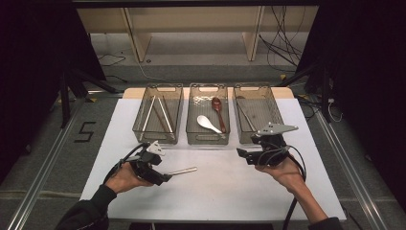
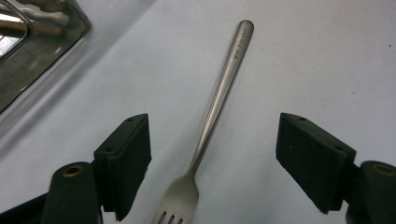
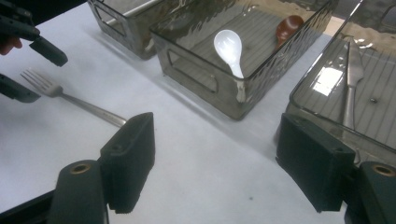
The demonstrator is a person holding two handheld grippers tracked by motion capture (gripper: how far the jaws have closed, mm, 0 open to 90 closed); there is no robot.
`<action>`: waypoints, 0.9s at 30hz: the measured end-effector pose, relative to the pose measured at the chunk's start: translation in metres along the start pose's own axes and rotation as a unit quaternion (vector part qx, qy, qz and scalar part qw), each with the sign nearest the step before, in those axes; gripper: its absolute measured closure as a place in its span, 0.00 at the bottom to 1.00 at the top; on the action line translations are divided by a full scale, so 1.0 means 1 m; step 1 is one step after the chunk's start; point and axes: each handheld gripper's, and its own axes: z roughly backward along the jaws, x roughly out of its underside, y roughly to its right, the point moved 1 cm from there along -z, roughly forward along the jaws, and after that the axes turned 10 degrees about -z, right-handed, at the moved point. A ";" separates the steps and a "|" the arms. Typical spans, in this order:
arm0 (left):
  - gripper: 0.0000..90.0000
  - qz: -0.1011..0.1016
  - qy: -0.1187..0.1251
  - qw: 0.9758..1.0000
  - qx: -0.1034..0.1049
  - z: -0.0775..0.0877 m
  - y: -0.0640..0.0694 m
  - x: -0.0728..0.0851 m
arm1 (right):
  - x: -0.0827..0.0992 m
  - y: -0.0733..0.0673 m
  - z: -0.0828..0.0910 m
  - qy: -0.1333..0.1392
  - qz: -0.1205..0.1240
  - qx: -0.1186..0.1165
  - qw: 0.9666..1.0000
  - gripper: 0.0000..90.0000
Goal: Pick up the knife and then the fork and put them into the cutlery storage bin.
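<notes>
The left hand-held gripper [image 2: 212, 154] has its jaws wide apart with the fork [image 2: 219, 98] lying between them, pads clear of the metal. The fork rests flat on the white desk [image 1: 215, 191], its handle pointing to 3 o'clock in the high view. The right hand-held gripper [image 1: 242, 154] is also spread, empty, just below the right-hand bin [image 1: 257, 116]. Three clear bins sit at 12 o'clock; the middle bin [image 1: 208, 120] holds a white spoon [image 1: 208, 123] and a brown spoon [image 1: 218, 111]. Beyond them are a wooden shelf [image 1: 191, 28] and loose cables [image 1: 282, 43].
</notes>
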 end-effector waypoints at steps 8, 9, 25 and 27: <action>0.39 -0.012 -0.034 0.999 0.011 -0.004 -0.001 -0.004 | 0.005 -0.005 0.004 -0.001 0.004 -0.007 1.000 0.32; 0.41 -0.014 -0.037 0.999 0.012 -0.005 -0.002 -0.005 | 0.006 -0.005 0.005 -0.001 0.003 -0.006 1.000 0.32; 0.66 -0.025 -0.106 0.994 0.028 -0.026 -0.009 -0.015 | 0.014 -0.007 0.006 -0.010 0.005 -0.012 1.000 0.32; 0.68 -0.026 -0.109 0.993 0.032 -0.029 -0.009 -0.015 | 0.014 -0.007 0.006 -0.012 0.006 -0.013 1.000 0.32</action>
